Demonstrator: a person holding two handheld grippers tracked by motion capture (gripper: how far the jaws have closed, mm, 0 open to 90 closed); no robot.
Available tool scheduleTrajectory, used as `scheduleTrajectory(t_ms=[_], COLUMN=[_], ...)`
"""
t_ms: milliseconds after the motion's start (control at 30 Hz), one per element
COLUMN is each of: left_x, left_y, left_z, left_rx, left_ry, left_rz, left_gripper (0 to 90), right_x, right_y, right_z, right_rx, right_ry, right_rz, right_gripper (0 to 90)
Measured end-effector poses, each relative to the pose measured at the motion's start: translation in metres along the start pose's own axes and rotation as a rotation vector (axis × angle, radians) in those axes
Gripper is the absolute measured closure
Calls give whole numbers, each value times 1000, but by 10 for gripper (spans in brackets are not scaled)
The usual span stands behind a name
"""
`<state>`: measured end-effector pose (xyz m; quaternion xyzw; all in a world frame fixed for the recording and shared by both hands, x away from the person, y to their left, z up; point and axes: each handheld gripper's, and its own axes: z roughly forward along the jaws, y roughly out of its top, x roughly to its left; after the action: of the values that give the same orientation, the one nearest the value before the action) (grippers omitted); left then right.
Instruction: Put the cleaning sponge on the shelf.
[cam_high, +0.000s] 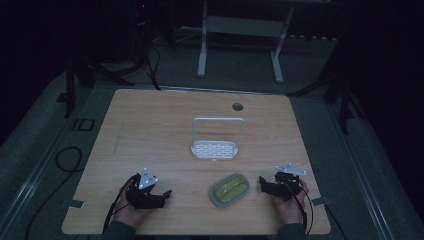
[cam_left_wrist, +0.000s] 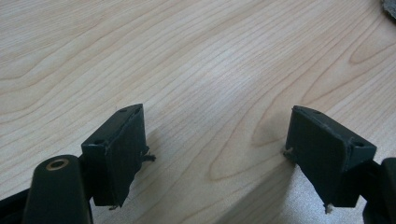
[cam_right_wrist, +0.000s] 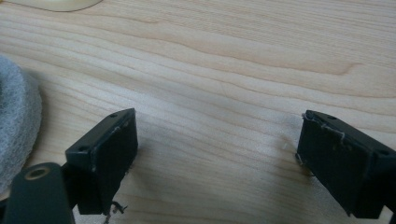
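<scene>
Two grippers rest low over the near edge of your wooden table (cam_high: 150, 130), one in each of your hands. Your left gripper (cam_high: 159, 196) sits toward the near left, its grey three-cornered plate on top, and your left hand (cam_high: 131, 214) holds it from behind. Its jaws stand wide apart with nothing between them; in the left gripper view (cam_left_wrist: 215, 154) you see bare wood grain in the gap and both black jaws close above the table top.

Your right gripper (cam_high: 264, 183) sits toward the near right, held by your right hand (cam_high: 292, 200), and it points leftward at the sponge (cam_high: 229, 188). Its jaws are also spread wide and hold nothing. In the right gripper view (cam_right_wrist: 215, 158) the grey felt edge of the sponge (cam_right_wrist: 16, 116) shows just beside the jaw on that view's left, not touching it as far as you can tell.

Between your two grippers, nearer the right one, the sponge lies flat on the table, yellow-green on top with a grey rim. Farther from you, near the table's middle, a white rack (cam_high: 216, 145) stands upright, with a perforated base and a tall looped frame. Beyond it, a round hole (cam_high: 237, 106) sits in the table top near the far edge.
</scene>
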<state>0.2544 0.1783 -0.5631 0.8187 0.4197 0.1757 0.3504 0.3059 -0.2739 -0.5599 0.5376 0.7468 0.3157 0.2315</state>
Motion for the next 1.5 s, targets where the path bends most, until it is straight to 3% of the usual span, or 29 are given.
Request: scheduleTrajectory(t_ms=[333, 400, 500, 667, 833, 1033, 1400, 1500], left_x=[0, 0, 0, 0, 0, 0, 0, 0], left_y=[0, 0, 0, 0, 0, 0, 0, 0], left_z=[0, 0, 0, 0, 0, 0, 0, 0], left_rx=[-1, -1, -1, -1, 0, -1, -1, 0], left_ry=[0, 0, 0, 0, 0, 0, 0, 0], left_rz=[-2, -1, -1, -1, -1, -1, -1, -1], left_gripper=[204, 204, 204, 204, 204, 204, 204, 204], right_x=[1, 1, 0, 0, 11, 34, 74, 80], right_y=[-1, -1, 0, -2, -1, -2, -1, -1], right_z=[-4, -8, -17, -33, -46, -57, -62, -62], right_rx=[8, -4, -26, -45, -65, -79, -72, -77], right_ry=[-21, -36, -15, 104, 191, 262, 328, 344], right_rz=[14, 16, 37, 46, 6, -71, -246, -268], right_gripper=[163, 231, 362, 713, 897, 900, 900, 899])
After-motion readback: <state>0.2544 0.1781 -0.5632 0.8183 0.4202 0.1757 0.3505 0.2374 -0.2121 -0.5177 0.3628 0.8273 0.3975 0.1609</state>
